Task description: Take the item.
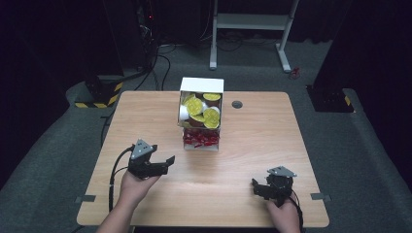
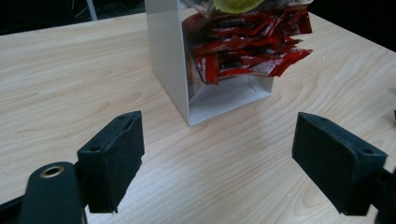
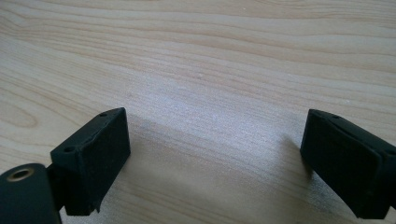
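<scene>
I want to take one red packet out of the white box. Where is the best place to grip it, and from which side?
Probably grip a protruding end of a red packet at the open front of the white box, coming in low with the left gripper. The ends stick out there, and that gripper already faces the opening, jaws wide apart.

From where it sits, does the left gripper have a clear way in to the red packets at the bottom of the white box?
Probably yes. The left gripper is open and faces the white box; bare table lies between, and the red packets spill out of its open front.
</scene>
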The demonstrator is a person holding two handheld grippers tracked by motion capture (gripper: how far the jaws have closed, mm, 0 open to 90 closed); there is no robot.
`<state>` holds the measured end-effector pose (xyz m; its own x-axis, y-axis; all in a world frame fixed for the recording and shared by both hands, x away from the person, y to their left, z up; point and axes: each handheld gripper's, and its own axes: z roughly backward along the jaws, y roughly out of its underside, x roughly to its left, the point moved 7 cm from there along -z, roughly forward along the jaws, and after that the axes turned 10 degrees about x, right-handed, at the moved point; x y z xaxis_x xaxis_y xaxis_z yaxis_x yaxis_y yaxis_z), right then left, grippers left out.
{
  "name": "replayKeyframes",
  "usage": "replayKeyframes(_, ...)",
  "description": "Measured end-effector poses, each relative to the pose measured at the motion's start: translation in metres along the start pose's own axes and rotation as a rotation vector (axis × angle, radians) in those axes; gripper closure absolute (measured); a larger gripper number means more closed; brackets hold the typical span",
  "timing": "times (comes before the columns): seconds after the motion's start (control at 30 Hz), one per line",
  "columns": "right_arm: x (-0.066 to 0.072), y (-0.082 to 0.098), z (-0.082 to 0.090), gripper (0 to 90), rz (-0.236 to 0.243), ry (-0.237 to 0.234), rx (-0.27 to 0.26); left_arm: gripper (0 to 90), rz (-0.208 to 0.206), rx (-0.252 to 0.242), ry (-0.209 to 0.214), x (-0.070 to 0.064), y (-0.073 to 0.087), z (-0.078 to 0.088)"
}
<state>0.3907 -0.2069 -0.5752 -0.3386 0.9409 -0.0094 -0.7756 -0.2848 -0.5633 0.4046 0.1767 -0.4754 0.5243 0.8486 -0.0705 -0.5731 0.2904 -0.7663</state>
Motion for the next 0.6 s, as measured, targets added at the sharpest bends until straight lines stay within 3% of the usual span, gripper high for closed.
replayKeyframes(0.6, 0.000, 0.000, 0.000, 8.2, 0.000, 0.000, 0.000, 21.7, -0.005, -0.008, 0.042, -0.012, -0.023, -0.018)
